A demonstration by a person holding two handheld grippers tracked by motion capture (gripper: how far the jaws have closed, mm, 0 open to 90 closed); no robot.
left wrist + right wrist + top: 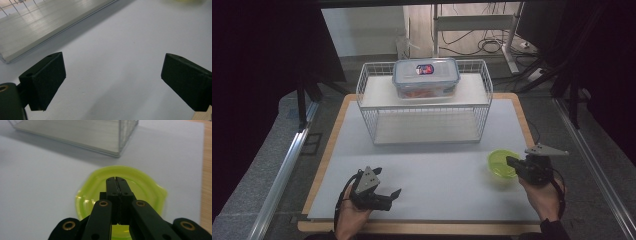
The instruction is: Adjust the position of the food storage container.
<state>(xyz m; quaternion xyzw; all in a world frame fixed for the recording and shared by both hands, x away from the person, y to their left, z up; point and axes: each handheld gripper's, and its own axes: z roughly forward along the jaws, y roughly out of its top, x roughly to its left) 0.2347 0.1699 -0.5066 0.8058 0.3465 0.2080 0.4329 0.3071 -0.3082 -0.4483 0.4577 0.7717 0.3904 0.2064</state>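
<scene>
A translucent lime-green bowl (pixel 501 163) sits on the white mat near the table's right side. My right gripper (pixel 513 162) reaches in from the right over the bowl's rim. In the right gripper view its jaws are pressed flat together above the inside of the bowl (pixel 142 182), so the right gripper (pixel 116 179) is shut, and nothing shows between the pads. My left gripper (pixel 388 182) rests in a hand at the front left of the mat. In the left gripper view, the left gripper (pixel 113 75) is open, its black pads wide apart over bare mat.
A white wire basket rack (pixel 424 122) with two shelves stands at the back middle. On its upper shelf rests a clear lidded food container (pixel 426 75) with blue clips. The rack's lower board (pixel 87 135) lies beyond the bowl. Wooden table edges (pixel 522 115) border the mat.
</scene>
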